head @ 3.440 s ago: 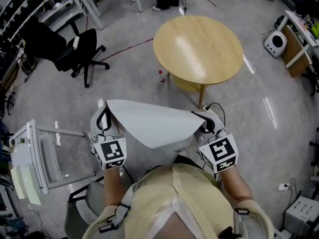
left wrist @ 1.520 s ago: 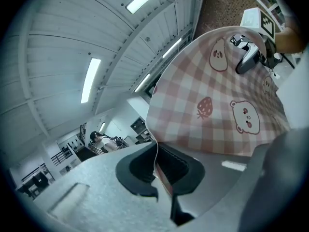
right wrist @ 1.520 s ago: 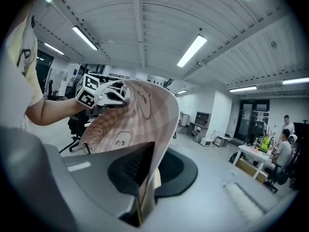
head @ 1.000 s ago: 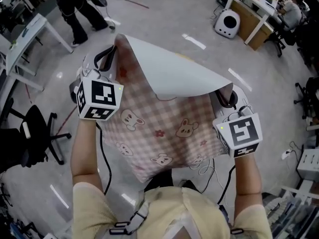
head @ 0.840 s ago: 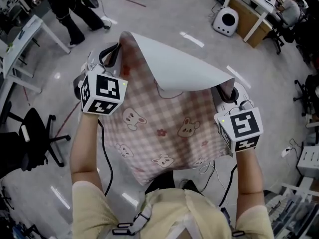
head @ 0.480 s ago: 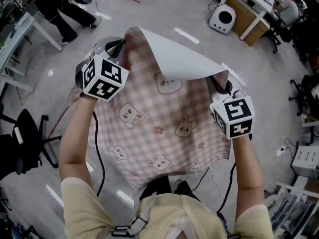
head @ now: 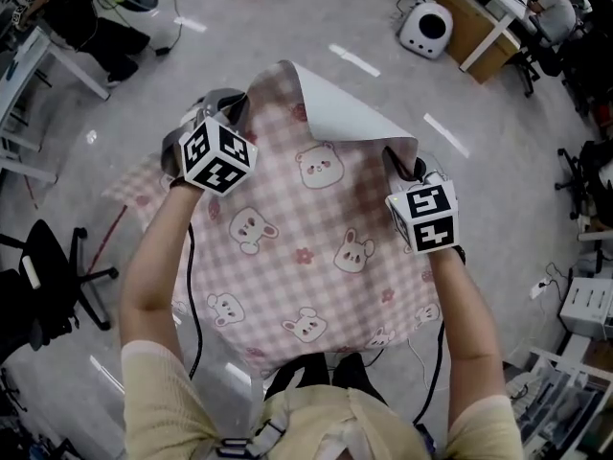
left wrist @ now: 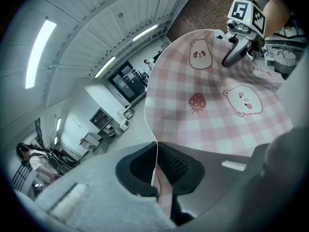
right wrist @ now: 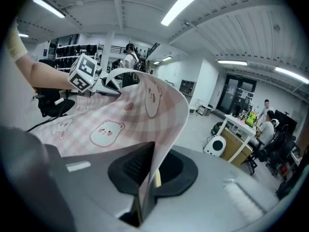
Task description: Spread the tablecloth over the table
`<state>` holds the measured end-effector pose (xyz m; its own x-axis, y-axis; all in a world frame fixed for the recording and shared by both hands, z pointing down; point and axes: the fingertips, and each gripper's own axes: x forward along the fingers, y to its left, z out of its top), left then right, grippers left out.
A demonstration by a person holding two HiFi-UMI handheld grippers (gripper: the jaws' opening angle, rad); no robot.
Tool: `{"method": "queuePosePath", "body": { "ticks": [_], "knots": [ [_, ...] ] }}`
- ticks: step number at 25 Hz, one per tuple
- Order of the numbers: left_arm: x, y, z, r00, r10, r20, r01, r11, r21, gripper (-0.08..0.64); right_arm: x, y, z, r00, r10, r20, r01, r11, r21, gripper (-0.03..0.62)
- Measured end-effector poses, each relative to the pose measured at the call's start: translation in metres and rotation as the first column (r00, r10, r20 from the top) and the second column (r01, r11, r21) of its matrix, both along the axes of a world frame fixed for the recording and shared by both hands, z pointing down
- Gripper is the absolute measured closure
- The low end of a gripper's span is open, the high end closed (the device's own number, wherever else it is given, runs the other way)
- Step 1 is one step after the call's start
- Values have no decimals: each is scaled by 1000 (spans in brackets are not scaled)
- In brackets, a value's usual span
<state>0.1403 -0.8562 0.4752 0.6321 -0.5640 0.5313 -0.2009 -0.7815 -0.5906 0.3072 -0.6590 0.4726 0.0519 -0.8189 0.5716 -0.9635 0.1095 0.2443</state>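
**Current step: cloth carried open, ready to lay**

1. Claw state. The left claw [left wrist: 157, 170] is fully closed on the far left edge of the tablecloth [head: 306, 247]. In the left gripper view the thin sheet runs straight down between the two ribbed pads. The right claw [right wrist: 150, 175] is likewise clamped shut on the far right edge, with the sheet pinched between its pads.

2. Position of the tablecloth. It hangs stretched between the two claws, pink check and animal print facing up. Its near hem falls toward my operator's torso. At its far edge a flap curls back toward me and shows the white underside [head: 350, 118]. A small part of the cloth also trails out past its left side, below the left claw.

3. Surroundings. Grey floor [head: 287, 27] shows beyond the tablecloth's far edge and to both sides. I cannot see the tabletop; it may lie under the tablecloth.

4. Assessment. I judge the task to be mid-spread: the cloth is open but not laid.

5. Next move. Carry both claws forward and down together, level with each other, so the curled flap unrolls flat. Release neither claw until the cloth rests evenly.
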Motion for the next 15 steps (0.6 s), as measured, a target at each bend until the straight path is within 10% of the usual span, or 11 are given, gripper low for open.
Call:
{"method": "queuePosePath", "body": {
  "ticks": [15],
  "knots": [
    [9, -5, 30, 991, 4, 134, -1, 1000, -23, 552, 10, -9, 33, 1000, -7, -21, 6, 997, -71, 581]
  ]
}}
